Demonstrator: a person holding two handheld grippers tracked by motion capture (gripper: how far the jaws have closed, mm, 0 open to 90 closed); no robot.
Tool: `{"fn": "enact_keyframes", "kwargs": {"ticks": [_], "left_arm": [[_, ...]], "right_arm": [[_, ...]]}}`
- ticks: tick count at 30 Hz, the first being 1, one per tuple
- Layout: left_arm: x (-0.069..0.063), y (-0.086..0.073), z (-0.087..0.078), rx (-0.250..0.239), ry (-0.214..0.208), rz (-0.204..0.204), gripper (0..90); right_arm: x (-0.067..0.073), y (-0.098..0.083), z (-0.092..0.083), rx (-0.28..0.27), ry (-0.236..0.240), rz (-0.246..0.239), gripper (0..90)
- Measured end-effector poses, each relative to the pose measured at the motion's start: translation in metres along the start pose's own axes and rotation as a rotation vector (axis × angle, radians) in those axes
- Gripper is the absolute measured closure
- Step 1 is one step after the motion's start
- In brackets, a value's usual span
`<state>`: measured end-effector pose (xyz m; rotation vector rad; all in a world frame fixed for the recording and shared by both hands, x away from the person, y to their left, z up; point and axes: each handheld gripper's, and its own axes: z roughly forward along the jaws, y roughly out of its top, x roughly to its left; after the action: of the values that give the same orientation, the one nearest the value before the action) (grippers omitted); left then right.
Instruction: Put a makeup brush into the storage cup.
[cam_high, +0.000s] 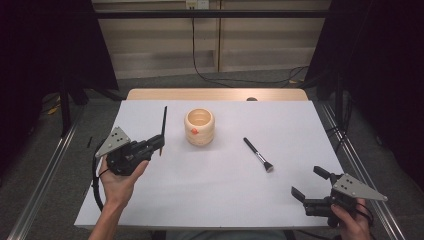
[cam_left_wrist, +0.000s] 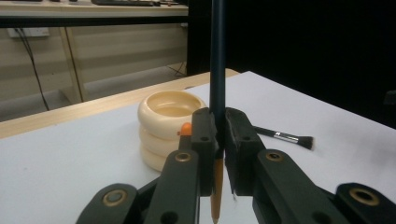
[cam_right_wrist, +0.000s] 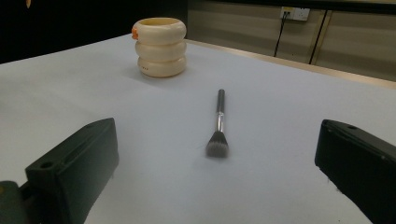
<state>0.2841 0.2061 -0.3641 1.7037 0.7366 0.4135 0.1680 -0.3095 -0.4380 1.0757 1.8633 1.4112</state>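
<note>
From above, my left tongs (cam_high: 159, 144) clamp a dark pencil (cam_high: 163, 124) beside the cream holder (cam_high: 199, 127). Left gripper view: I'd keep it upright over the opening. Right gripper view: tongs apart, facing the brush (cam_right_wrist: 218, 126) on the tabletop (cam_right_wrist: 280, 107).

White table (cam_high: 220, 190) bearing a ringed cream holder (cam_high: 199, 127) and a makeup brush (cam_high: 258, 154).

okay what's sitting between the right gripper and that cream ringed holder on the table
The makeup brush lies between the right gripper and the cream holder, bristles toward the gripper, clearest in the right gripper view.
</note>
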Motion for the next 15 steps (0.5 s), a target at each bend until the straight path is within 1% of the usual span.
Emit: {"fn": "enact_keyframes", "kwargs": {"ticks": [1,2,3,4,6,8,11,14,15], "left_arm": [[0.0,0.0,0.0,0.0,0.0,0.0,83.3],[-0.003,0.001,0.002,-0.003,-0.014,0.007,83.3],[-0.003,0.001,0.002,-0.003,-0.014,0.007,83.4],[-0.007,0.002,0.004,-0.001,-0.027,0.011,83.3],[-0.008,0.002,0.005,-0.001,-0.032,0.011,83.3],[-0.012,0.002,0.008,0.008,-0.045,0.017,83.4],[-0.014,0.002,0.01,0.016,-0.048,0.021,83.3],[-0.019,0.003,0.013,0.025,-0.073,0.024,83.4],[-0.019,0.003,0.013,0.025,-0.073,0.024,83.4]], "right_arm": [[0.0,0.0,0.0,0.001,0.0,0.0,0.0],[0.0,0.0,0.0,0.001,0.0,-0.002,0.0],[0.0,0.0,0.0,0.001,0.0,-0.002,0.0],[0.0,0.0,0.0,0.001,0.001,-0.002,0.0],[0.0,0.0,0.0,0.001,0.0,-0.001,0.0],[0.0,0.0,-0.001,0.001,0.001,0.0,0.0],[0.0,0.0,-0.001,0.002,-0.001,-0.001,0.0],[0.0,0.0,-0.001,0.001,-0.001,-0.001,0.0],[0.0,0.0,-0.001,0.001,-0.001,-0.001,0.0]]}}
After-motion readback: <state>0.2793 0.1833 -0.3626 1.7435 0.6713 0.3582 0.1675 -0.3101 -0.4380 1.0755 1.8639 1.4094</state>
